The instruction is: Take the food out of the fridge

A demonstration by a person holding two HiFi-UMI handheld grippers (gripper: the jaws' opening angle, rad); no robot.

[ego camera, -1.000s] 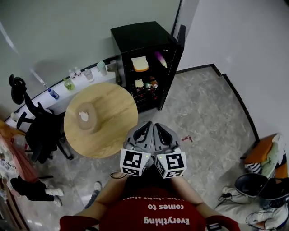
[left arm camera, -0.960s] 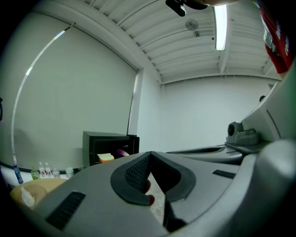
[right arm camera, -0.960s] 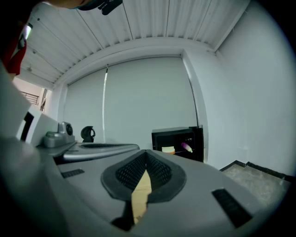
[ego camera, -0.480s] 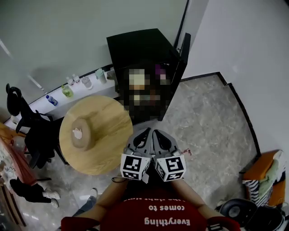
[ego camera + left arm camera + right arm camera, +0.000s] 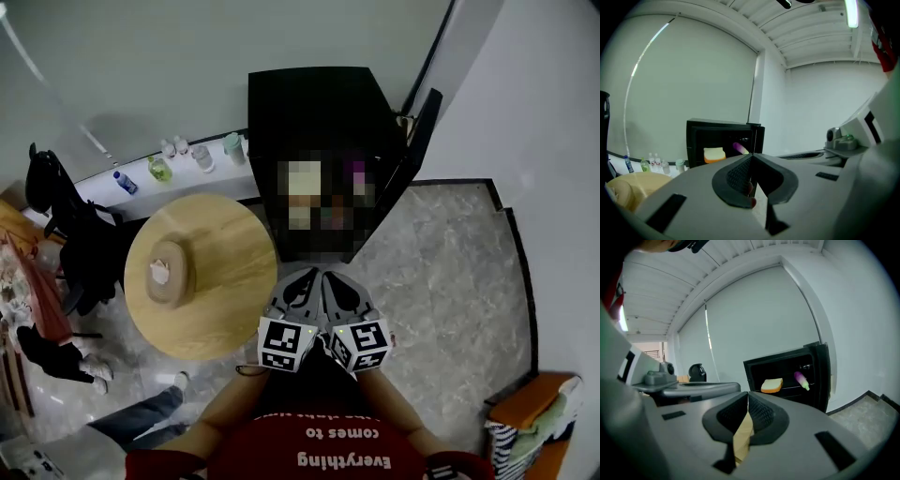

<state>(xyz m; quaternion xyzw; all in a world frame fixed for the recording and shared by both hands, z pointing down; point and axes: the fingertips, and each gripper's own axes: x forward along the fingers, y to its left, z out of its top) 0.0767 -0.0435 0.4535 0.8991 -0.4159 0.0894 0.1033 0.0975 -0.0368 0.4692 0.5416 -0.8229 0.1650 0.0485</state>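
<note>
A black mini fridge [image 5: 319, 112] stands against the far wall with its door [image 5: 419, 127] swung open to the right. On its upper shelf lie a slice of bread [image 5: 714, 154] [image 5: 771, 385] and a purple eggplant [image 5: 739, 148] [image 5: 801, 379]. Lower shelves are hidden in the head view. My left gripper [image 5: 302, 277] [image 5: 751, 157] and right gripper [image 5: 328, 279] [image 5: 748, 394] are held side by side in front of me, pointing at the fridge from some way off. Both are shut with nothing between the jaws.
A round wooden table [image 5: 225, 300] with a small wooden holder [image 5: 167, 272] stands left of the fridge. Behind it a white ledge holds several bottles [image 5: 178, 155]. A black chair [image 5: 75, 253] and a person's legs [image 5: 141, 422] are at the left; an orange seat [image 5: 525, 412] at lower right.
The fridge and table have come nearer and shifted in the head view as I walked toward them. Both grippers stayed shut and side by side.
</note>
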